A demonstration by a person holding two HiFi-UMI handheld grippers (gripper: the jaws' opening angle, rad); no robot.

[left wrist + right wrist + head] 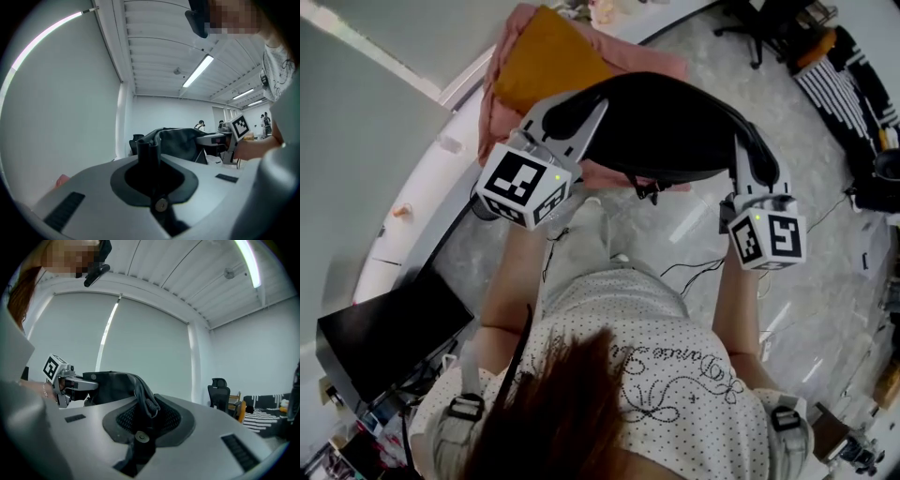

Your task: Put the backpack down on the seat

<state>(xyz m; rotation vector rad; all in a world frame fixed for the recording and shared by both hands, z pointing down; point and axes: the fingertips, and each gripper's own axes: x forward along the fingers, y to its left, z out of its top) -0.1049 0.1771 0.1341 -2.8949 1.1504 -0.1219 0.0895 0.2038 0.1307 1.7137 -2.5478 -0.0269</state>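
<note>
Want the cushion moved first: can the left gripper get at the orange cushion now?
Probably not: the left gripper is shut on the black backpack, leaving no free jaws for the orange cushion.

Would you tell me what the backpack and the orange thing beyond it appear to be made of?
The backpack: black synthetic fabric, probably nylon, matte with a faint sheen; it sags and folds. The orange thing: seemingly soft matte cloth, no gloss; weave too small to tell.

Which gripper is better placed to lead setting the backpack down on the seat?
Probably left: the left gripper grips the backpack over the pink seat; the right gripper holds its end over floor.
</note>
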